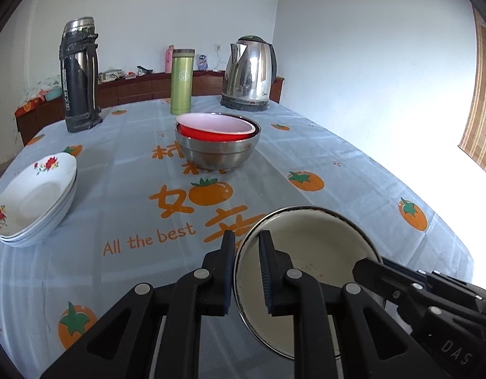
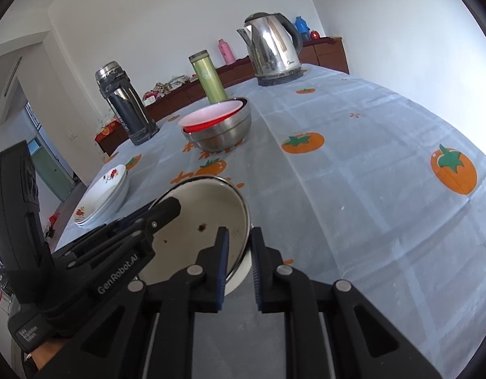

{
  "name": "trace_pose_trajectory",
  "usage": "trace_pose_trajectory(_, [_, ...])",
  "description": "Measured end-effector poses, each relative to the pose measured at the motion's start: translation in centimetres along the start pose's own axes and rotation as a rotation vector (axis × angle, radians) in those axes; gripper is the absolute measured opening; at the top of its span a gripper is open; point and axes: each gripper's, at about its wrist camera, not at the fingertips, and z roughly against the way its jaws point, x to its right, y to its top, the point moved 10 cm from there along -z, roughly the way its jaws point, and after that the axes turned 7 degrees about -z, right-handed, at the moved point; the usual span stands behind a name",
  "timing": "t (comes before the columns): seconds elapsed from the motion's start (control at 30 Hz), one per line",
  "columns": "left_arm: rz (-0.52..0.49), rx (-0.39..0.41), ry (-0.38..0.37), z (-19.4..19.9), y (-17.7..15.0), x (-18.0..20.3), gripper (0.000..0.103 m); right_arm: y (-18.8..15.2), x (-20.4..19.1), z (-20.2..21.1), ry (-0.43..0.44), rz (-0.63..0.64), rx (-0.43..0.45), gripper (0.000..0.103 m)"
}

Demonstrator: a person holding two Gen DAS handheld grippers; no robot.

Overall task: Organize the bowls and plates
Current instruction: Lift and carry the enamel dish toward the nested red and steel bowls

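We hold the enamel bowl by its rim, left claw and right claw both clamped on it, nearer us than the steel bowl; the red bowl already nests there; plates sit stacked to its left; this bowl remains.

A: The enamel bowl loses its near rim behind the left gripper; its underside shows in neither view.

B: The red bowl sits sunk in the steel bowl, only its upper part showing. The stacked plates number perhaps three.

A: The clutter on the far cabinet is too small to name.

B: The window side is blown white, swallowing the tablecloth's edge there.
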Motion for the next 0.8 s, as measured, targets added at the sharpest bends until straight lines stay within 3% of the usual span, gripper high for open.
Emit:
trace_pose_trajectory(0.43, [0.027,0.004,-0.001,0.0,0.2,-0.4,0.017,0.2,-0.4,0.2,0.01,-0.001,0.011,0.013])
trace_pose_trajectory(0.8, [0.036,0.054,0.022,1.3,2.2,-1.1,0.017,1.8,-1.6,1.1,0.048,0.016,0.047,0.012])
